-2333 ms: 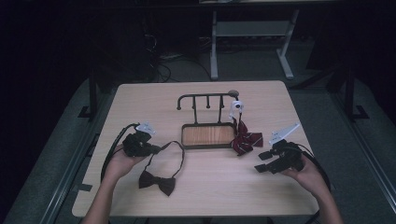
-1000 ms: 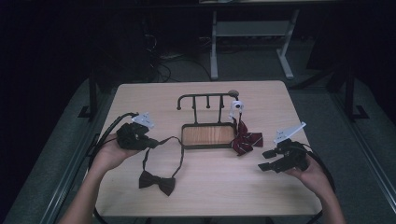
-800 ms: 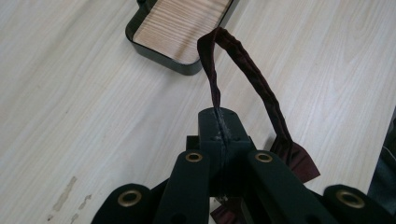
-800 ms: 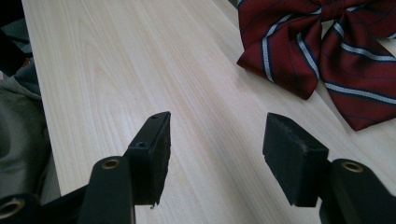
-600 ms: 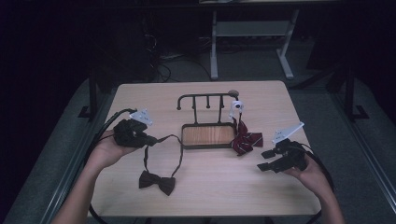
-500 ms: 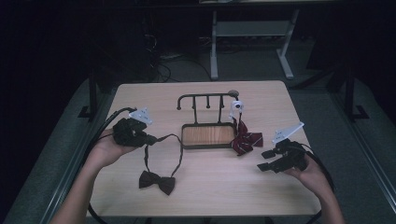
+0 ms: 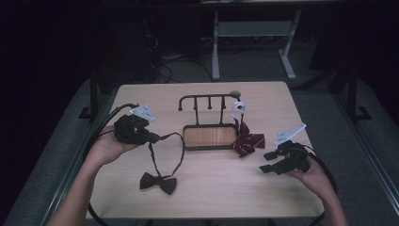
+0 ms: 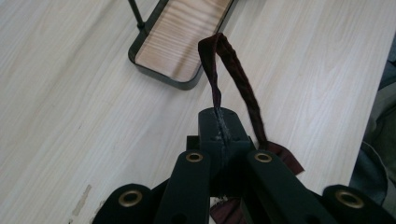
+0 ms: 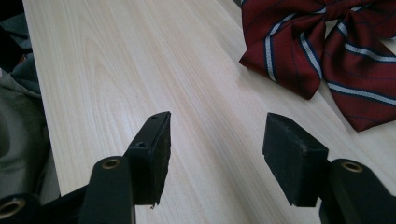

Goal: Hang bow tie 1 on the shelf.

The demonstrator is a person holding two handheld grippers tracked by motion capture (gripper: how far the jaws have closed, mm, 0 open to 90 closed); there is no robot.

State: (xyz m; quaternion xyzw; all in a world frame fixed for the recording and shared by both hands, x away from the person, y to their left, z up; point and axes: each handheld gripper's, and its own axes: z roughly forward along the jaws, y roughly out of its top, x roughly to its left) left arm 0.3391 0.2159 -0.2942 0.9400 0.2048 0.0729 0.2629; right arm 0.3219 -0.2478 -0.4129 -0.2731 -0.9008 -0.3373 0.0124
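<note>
High view: my left gripper [image 7: 153, 137] pinches the strap of the dark bow tie [image 7: 158, 182], bow lying near me on the table [image 7: 263, 197]. Right gripper [image 7: 270, 162] hovers just right of the striped bow tie [image 7: 247, 143].

Left gripper view: jaws clamped on the strap [image 8: 233, 65], rack tray [image 8: 182, 42] beyond.

Right gripper view: jaws apart, nothing between.

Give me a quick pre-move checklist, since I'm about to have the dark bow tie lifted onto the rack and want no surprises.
1. Left gripper shut on the dark bow tie's strap: ok.
2. Strap loop clear of the rack's tray: ok, it lies beside it.
3. Bow off the table: not ok, it rests on the wood.
4. Right gripper open and holding nothing: ok.
5. Striped bow tie out of the path: cannot tell, it lies against the tray's right end.
</note>
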